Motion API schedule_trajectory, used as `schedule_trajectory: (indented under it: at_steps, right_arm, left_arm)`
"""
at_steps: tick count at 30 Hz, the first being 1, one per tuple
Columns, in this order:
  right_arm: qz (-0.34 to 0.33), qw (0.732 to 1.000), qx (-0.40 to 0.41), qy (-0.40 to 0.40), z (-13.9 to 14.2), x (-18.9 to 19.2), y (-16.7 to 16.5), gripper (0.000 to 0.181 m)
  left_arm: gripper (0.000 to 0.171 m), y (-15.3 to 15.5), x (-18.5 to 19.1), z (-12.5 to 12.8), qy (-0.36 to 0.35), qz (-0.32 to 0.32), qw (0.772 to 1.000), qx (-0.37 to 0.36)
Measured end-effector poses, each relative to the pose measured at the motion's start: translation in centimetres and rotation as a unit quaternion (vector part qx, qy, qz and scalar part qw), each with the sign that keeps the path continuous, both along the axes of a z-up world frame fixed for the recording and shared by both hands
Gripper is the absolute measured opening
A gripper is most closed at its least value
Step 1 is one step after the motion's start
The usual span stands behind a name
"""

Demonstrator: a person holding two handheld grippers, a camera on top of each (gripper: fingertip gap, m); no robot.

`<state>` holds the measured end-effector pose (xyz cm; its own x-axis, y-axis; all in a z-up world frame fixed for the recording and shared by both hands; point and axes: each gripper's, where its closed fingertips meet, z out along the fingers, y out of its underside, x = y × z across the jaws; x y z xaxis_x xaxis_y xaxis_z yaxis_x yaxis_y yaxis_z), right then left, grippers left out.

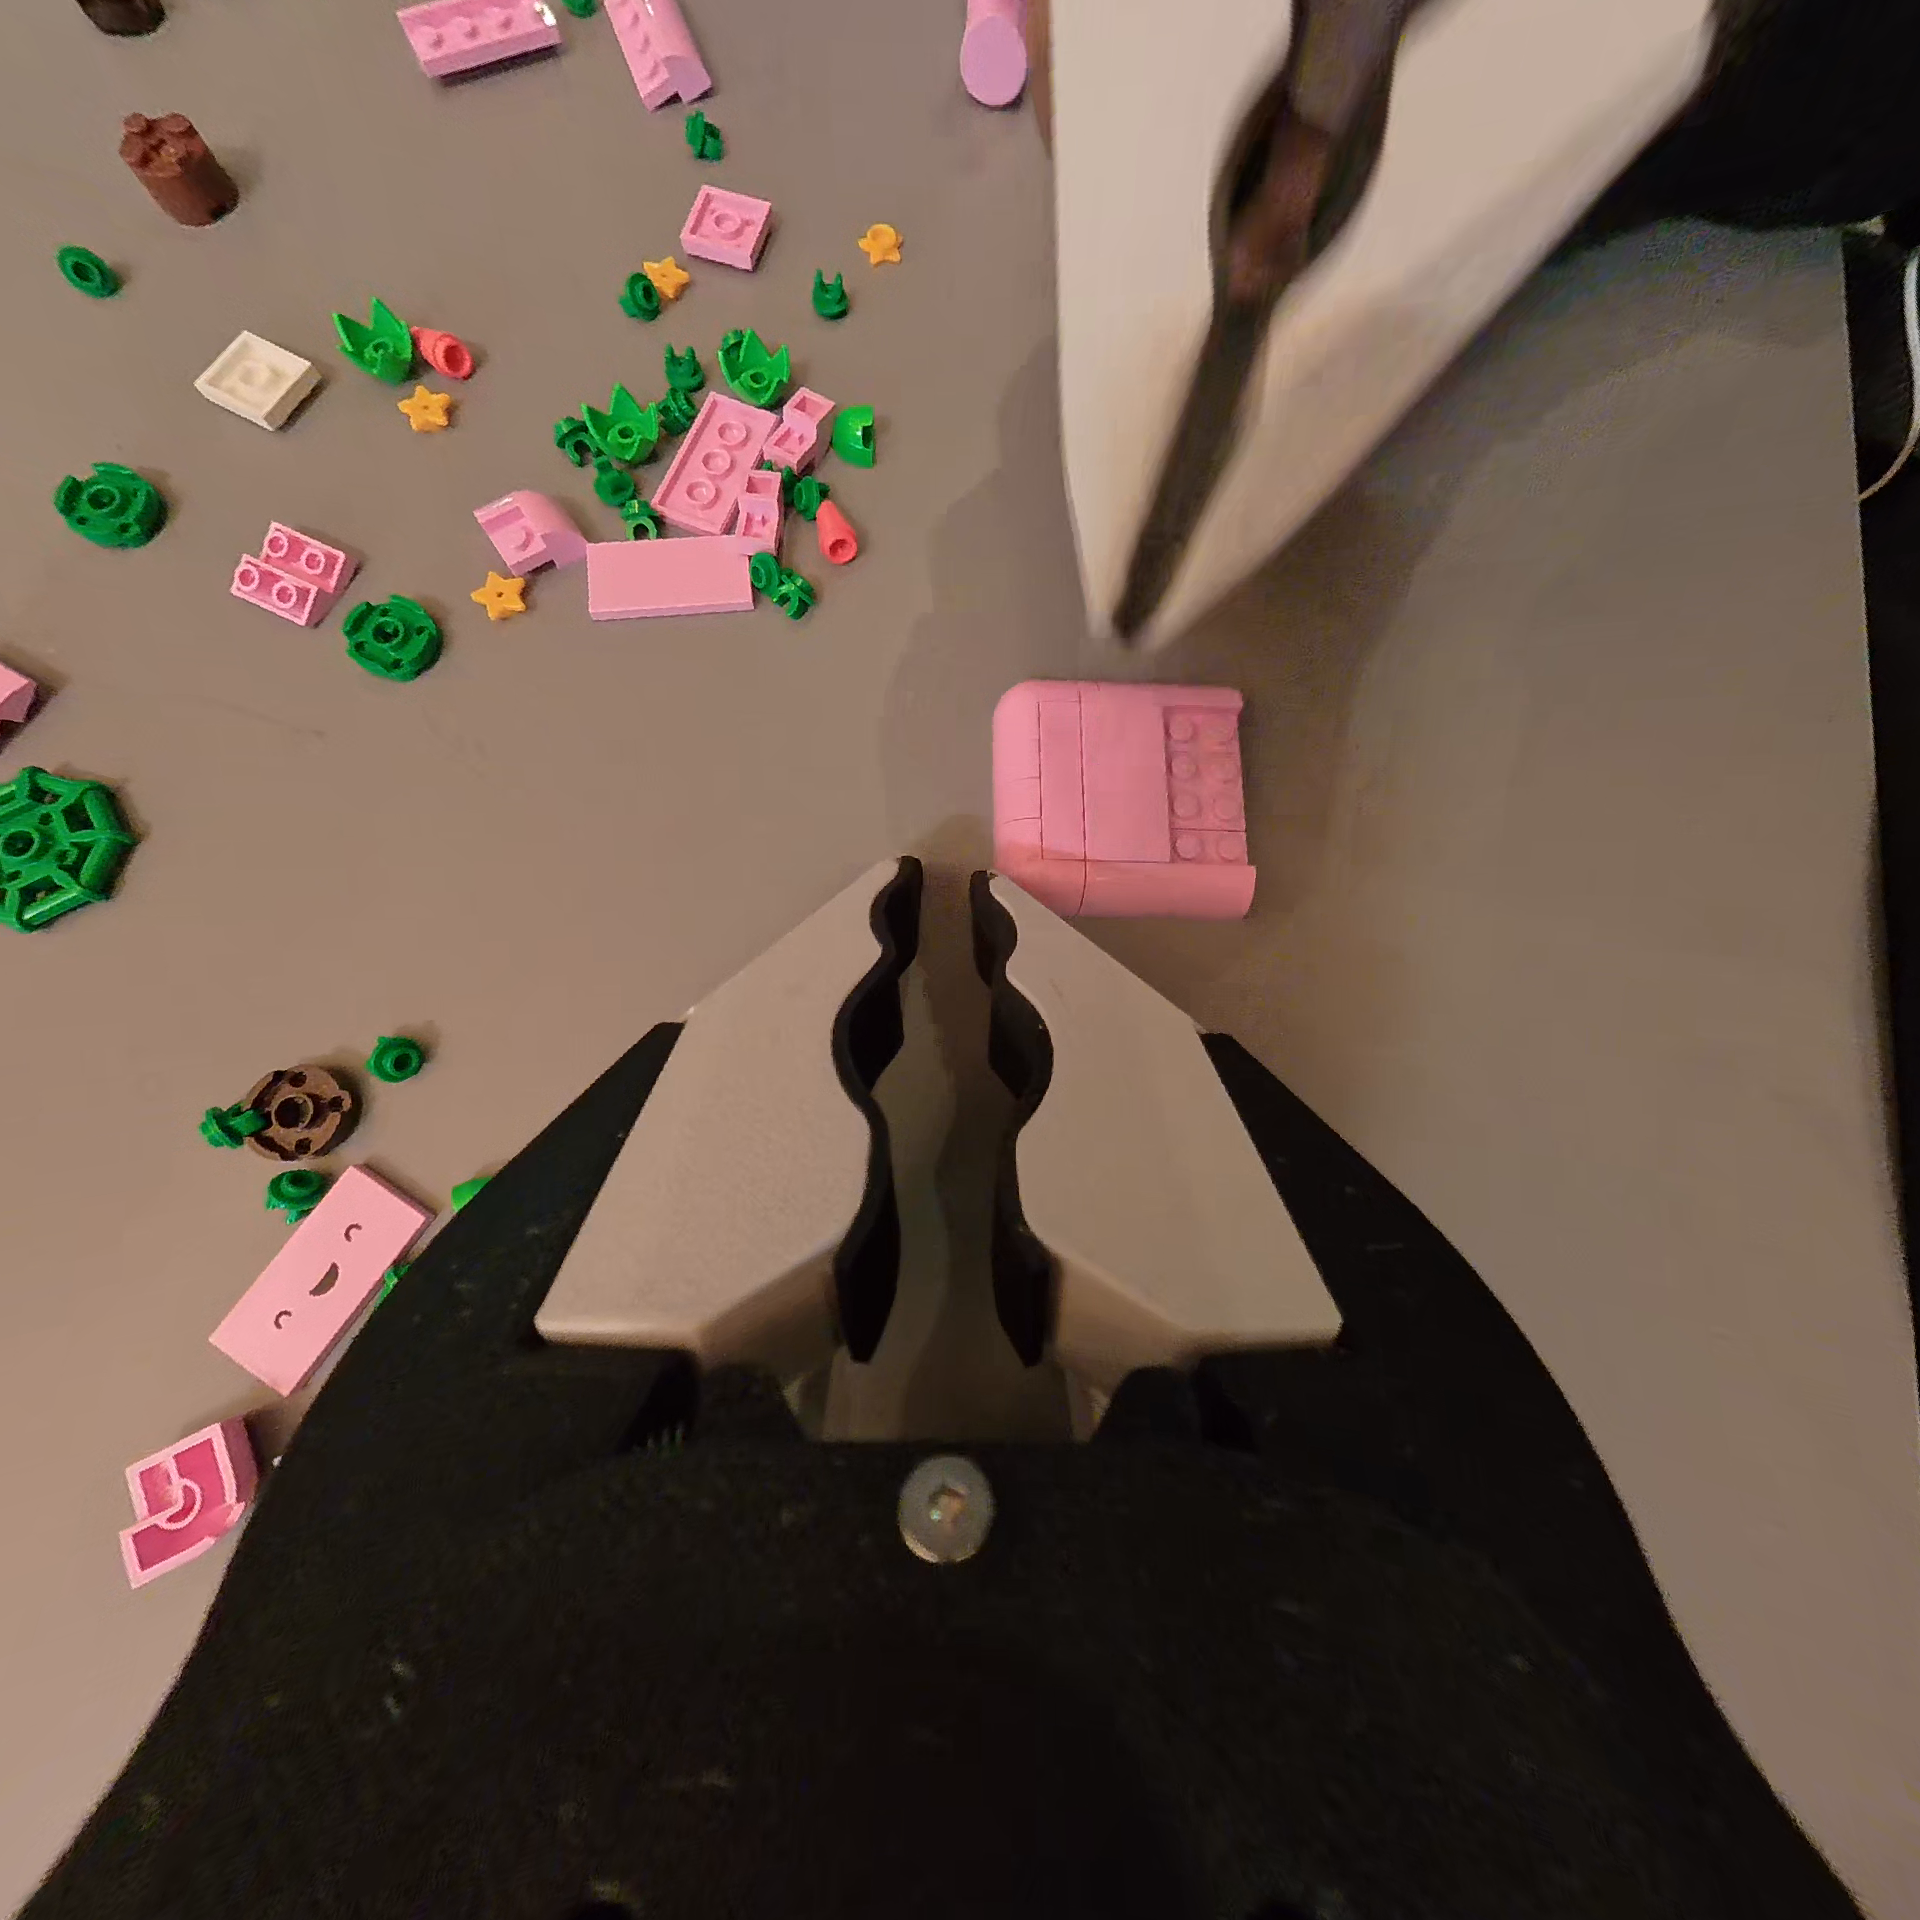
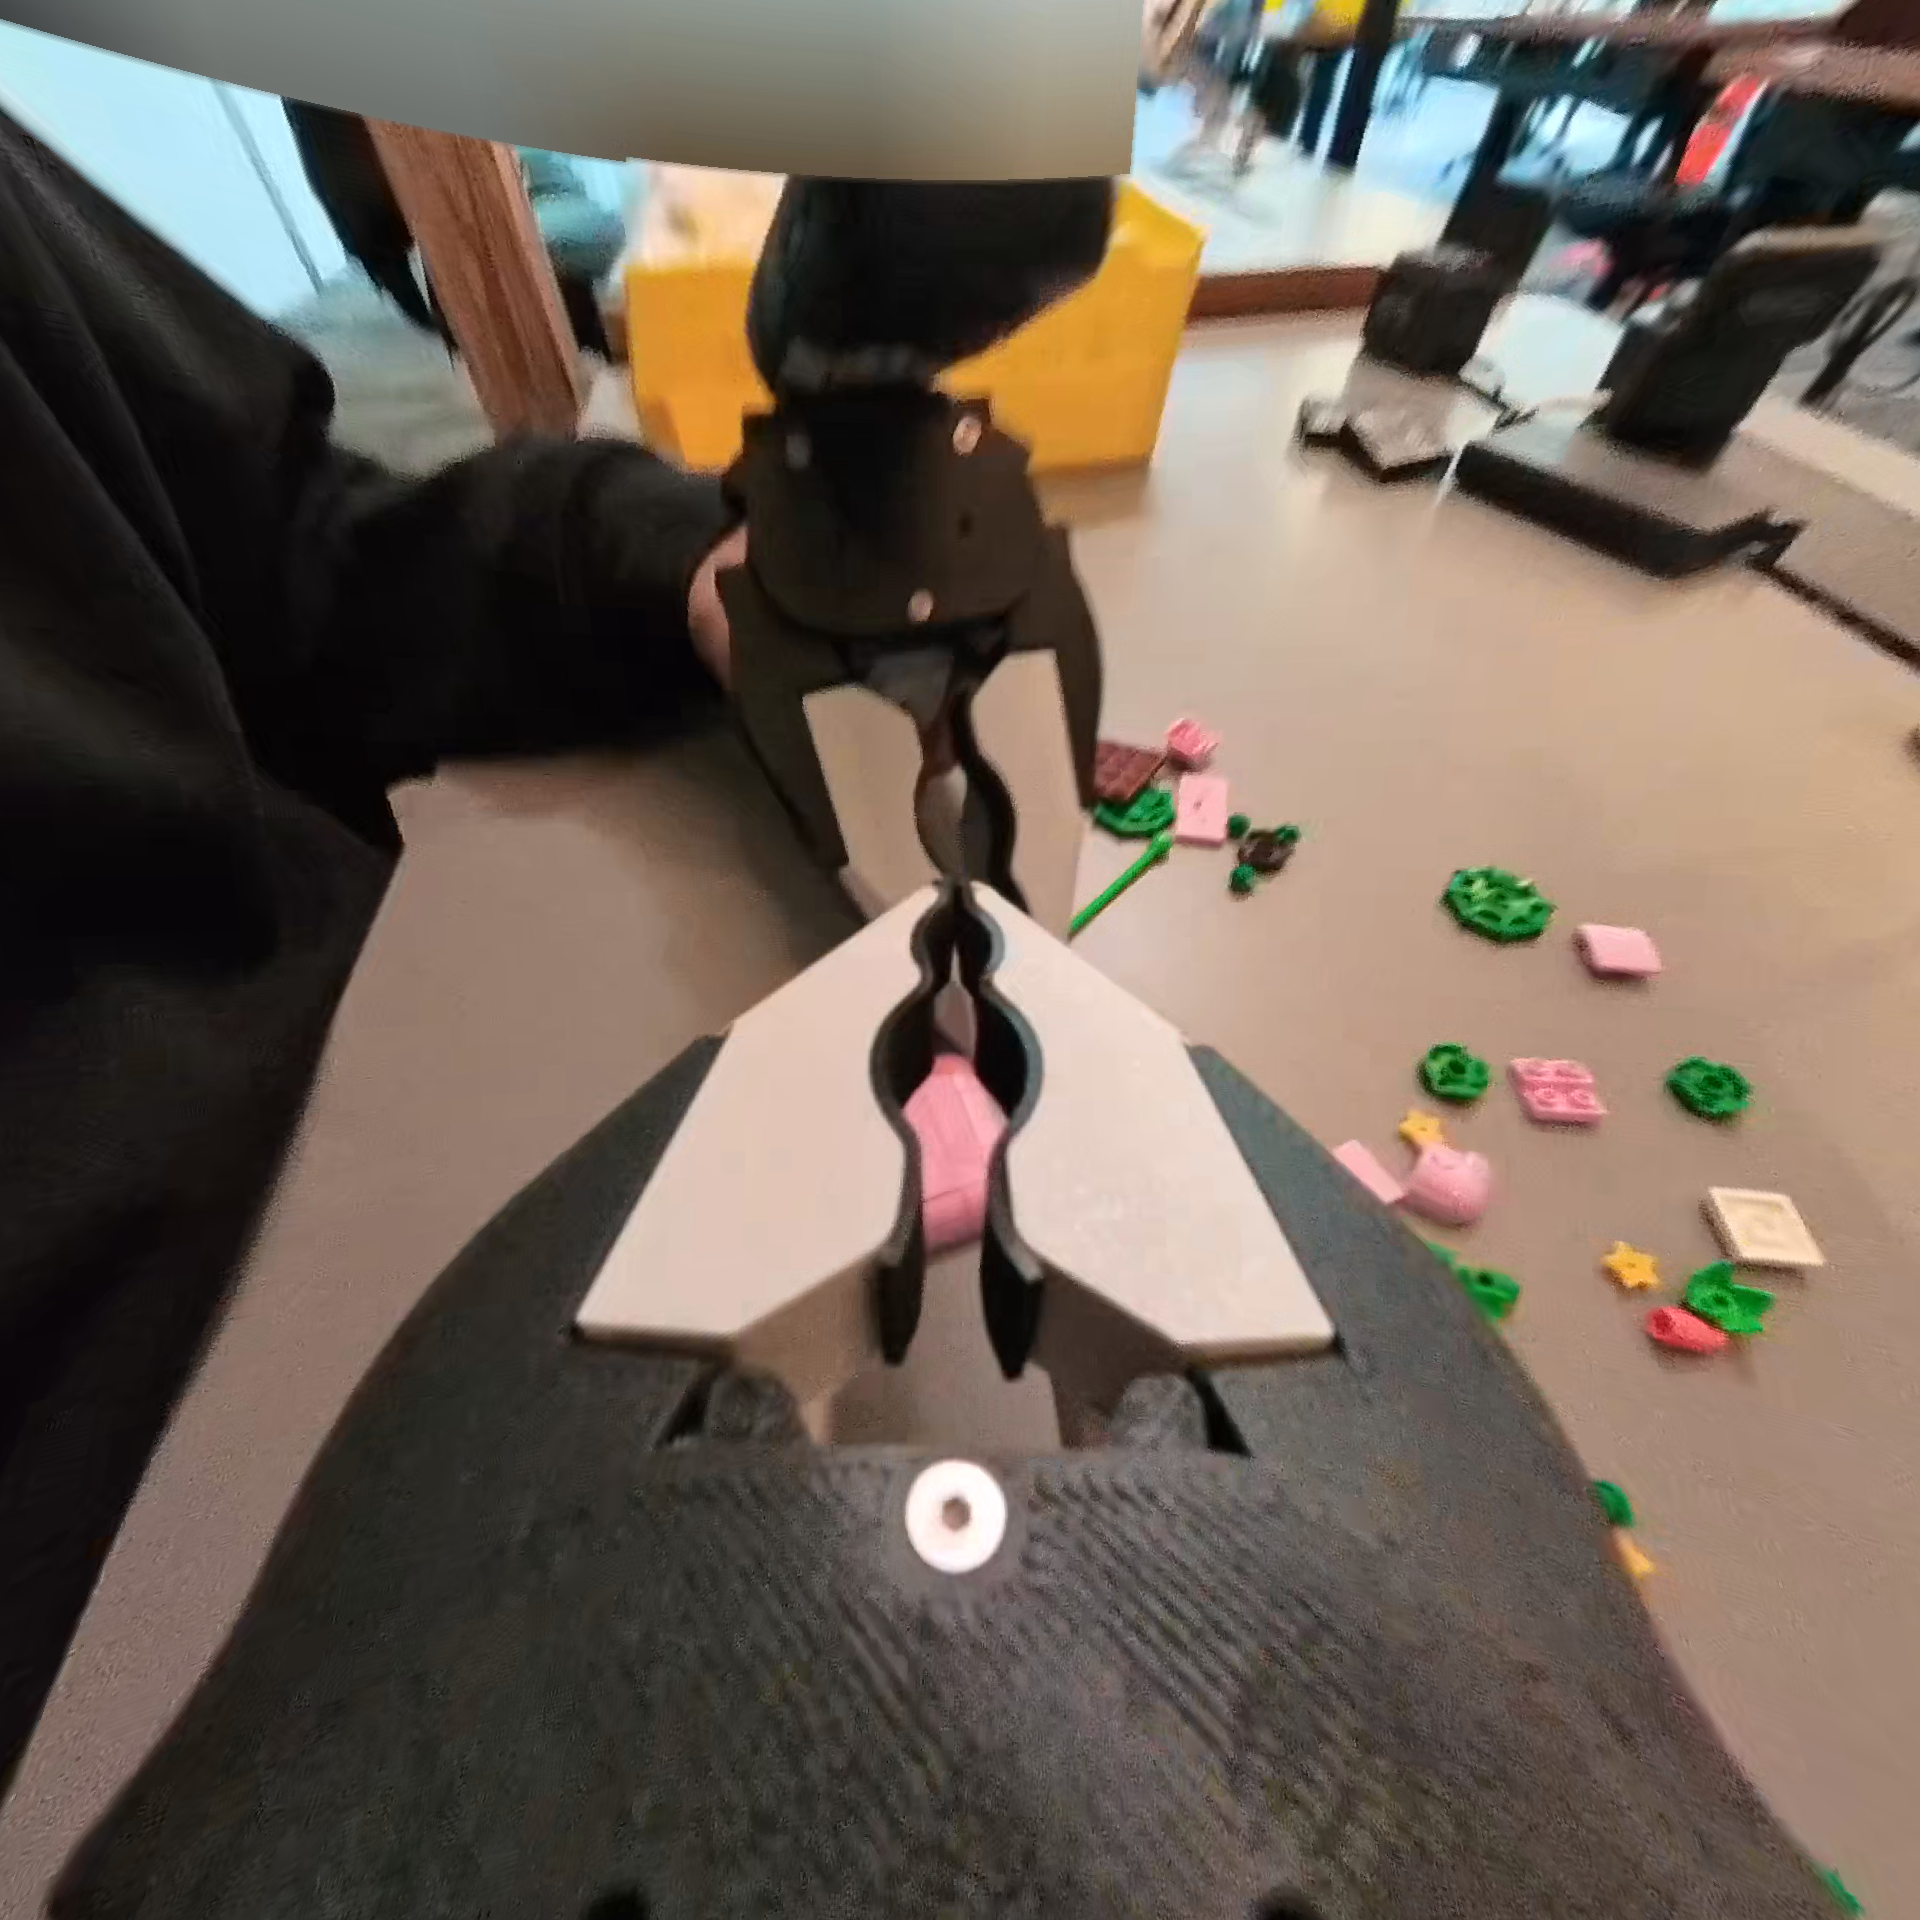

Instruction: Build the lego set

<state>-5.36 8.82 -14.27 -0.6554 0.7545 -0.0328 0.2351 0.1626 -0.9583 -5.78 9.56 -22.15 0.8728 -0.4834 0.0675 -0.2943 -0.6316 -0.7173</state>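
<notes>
A pink brick assembly (image 1: 1122, 800) with rounded corners and a studded strip lies on the grey table. My left gripper (image 1: 943, 868) is just left of it, its fingers a narrow gap apart with nothing between them. My right gripper (image 1: 1127, 629), blurred, points down from the upper right with its tips together just beyond the assembly. In the right wrist view my right gripper (image 2: 956, 896) is shut and empty, and the assembly (image 2: 951, 1153) shows through the gap lower between its fingers. The left gripper (image 2: 961, 857) faces it tip to tip.
Loose pink, green, yellow and coral pieces are scattered to the left, among them a pink face tile (image 1: 317, 1273), a green wheel-like piece (image 1: 52, 847), a white tile (image 1: 257, 379) and a brown cylinder (image 1: 177, 166). The table edge (image 1: 1860, 727) runs on the right. A yellow bin (image 2: 1091, 343) stands behind.
</notes>
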Motion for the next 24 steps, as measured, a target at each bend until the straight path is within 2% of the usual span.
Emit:
schedule_trajectory:
  at_steps: [5,9,11,14,16,18,20,21,22,23,24]
  right_arm:
    - [-0.059,0.99,-0.095,0.086,3.7,-1.1,1.8,0.0]
    - [-0.062,0.975,-0.161,0.142,5.9,-1.6,0.7,0.0]
    - [-0.064,0.968,-0.198,0.141,6.6,-2.3,0.1,0.0]
    - [-0.051,0.96,-0.252,0.112,7.0,-3.5,-1.5,0.0]
    - [-0.047,0.967,-0.231,0.097,6.1,-4.2,-2.6,0.0]
    - [-0.06,0.983,-0.143,0.096,4.4,-4.6,-2.6,0.0]
    - [-0.077,0.988,-0.068,0.113,3.6,-4.3,-1.5,0.0]
    - [-0.073,0.99,-0.043,0.114,3.2,-3.9,-0.9,0.0]
    - [-0.061,0.992,-0.027,0.107,2.9,-3.3,-0.5,0.008]
    - [-0.044,0.995,-0.016,0.093,2.4,-2.6,-0.2,0.02]
    - [-0.024,0.997,-0.004,0.07,1.7,-1.9,0.1,0.023]
  left_arm:
    - [0.007,0.2,-0.3,0.1,-0.002,0.01,1.0,0.003]
    - [0.0,1.8,-4.1,3.1,-0.011,0.111,0.99,0.084]
    - [0.0,2.2,-6.1,4.5,-0.04,0.162,0.98,0.11]
    - [0.0,2.3,-8.2,5.3,-0.042,0.211,0.968,0.13]
    - [0.0,2.3,-8.7,5.5,-0.035,0.226,0.964,0.139]
    - [0.0,2.3,-8.4,5.7,-0.037,0.219,0.965,0.141]
    - [0.0,2.2,-7.5,5.7,-0.042,0.198,0.969,0.138]
    - [0.0,2.2,-7.0,5.8,-0.045,0.186,0.972,0.139]
    - [0.0,2.1,-6.2,5.9,-0.052,0.168,0.974,0.14]
    - [0.001,1.8,-5.0,6.0,-0.065,0.136,0.979,0.139]
    - [0.002,1.3,-3.3,6.0,-0.082,0.087,0.984,0.133]
